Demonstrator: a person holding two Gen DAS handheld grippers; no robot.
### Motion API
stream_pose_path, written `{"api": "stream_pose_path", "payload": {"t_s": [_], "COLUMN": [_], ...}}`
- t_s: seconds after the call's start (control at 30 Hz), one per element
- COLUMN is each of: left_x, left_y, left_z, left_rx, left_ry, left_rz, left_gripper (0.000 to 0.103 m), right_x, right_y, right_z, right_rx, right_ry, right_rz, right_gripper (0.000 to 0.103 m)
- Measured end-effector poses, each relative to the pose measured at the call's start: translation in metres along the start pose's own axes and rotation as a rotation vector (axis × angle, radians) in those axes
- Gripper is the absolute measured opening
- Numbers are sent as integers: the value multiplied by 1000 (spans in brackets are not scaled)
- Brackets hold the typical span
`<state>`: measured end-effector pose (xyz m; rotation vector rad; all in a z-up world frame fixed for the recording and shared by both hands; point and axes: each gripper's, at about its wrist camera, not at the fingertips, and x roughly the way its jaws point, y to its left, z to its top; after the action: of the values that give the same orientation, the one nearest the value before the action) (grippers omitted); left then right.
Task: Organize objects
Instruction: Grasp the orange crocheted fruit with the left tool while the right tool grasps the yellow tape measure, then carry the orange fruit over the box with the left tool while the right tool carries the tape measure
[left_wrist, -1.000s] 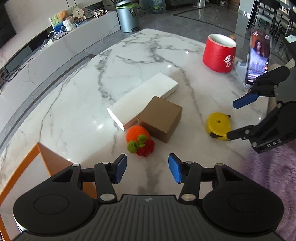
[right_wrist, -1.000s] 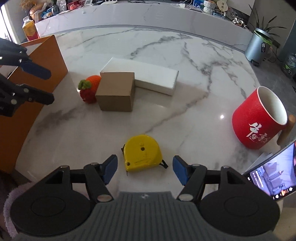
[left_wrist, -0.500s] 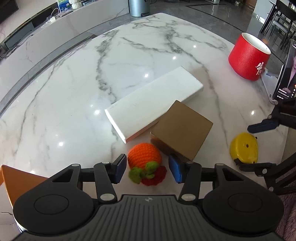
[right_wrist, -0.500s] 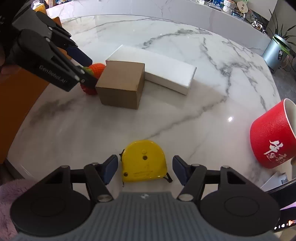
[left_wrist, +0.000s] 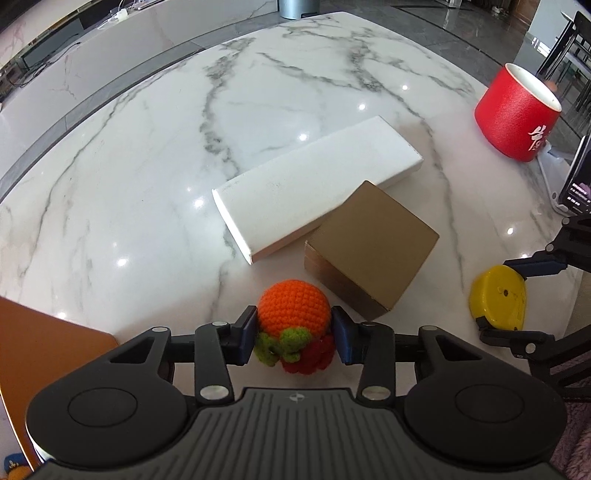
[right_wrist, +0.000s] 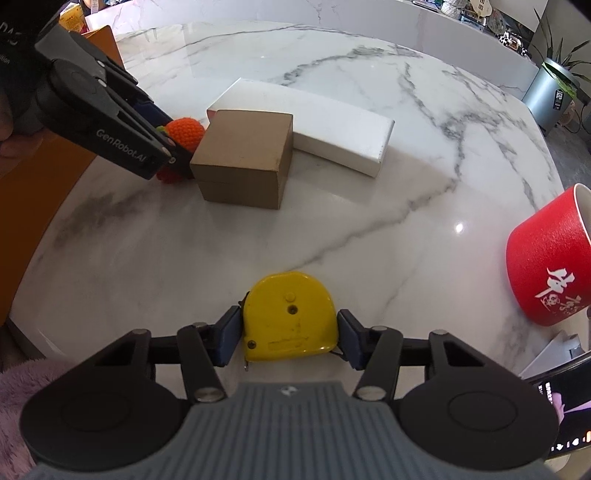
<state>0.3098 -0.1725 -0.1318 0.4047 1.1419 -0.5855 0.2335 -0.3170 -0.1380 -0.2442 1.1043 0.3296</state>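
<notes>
Left wrist view: the left gripper jaws were seen closing against the crocheted orange toy on the bench. The right gripper jaws were closing around the yellow tape measure, its sides just met.

We see an orange, green and red crocheted toy, a yellow tape measure, a grey-veined white desk.

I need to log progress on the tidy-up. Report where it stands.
Done: nothing looks put away yet. In hand: the left gripper jaws are closing around the crochet toy, the right gripper jaws around the yellow tape measure. Left: brown box, white box, red cup.
</notes>
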Motion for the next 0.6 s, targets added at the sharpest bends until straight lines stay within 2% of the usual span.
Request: {"api": "stream_pose_path", "payload": {"t_s": [0.1, 0.27, 0.43, 0.6], "left_x": [-10, -37, -78, -123], "left_y": [-2, -7, -8, 4], "left_z": [-4, -13, -27, -49], "left_rx": [-1, 3, 21, 2], "left_ry": [-18, -61, -120, -171], "left_rz": [-8, -37, -69, -69], "left_gripper": [48, 48, 48, 48], "right_x": [-5, -21, -46, -71], "right_y": [2, 9, 27, 49], "right_z": [-1, 0, 6, 18], "right_rx": [5, 31, 14, -15], "right_ry": [-15, -42, -89, -128], "right_rz": [-4, 41, 85, 132], "right_gripper": [57, 57, 57, 57]}}
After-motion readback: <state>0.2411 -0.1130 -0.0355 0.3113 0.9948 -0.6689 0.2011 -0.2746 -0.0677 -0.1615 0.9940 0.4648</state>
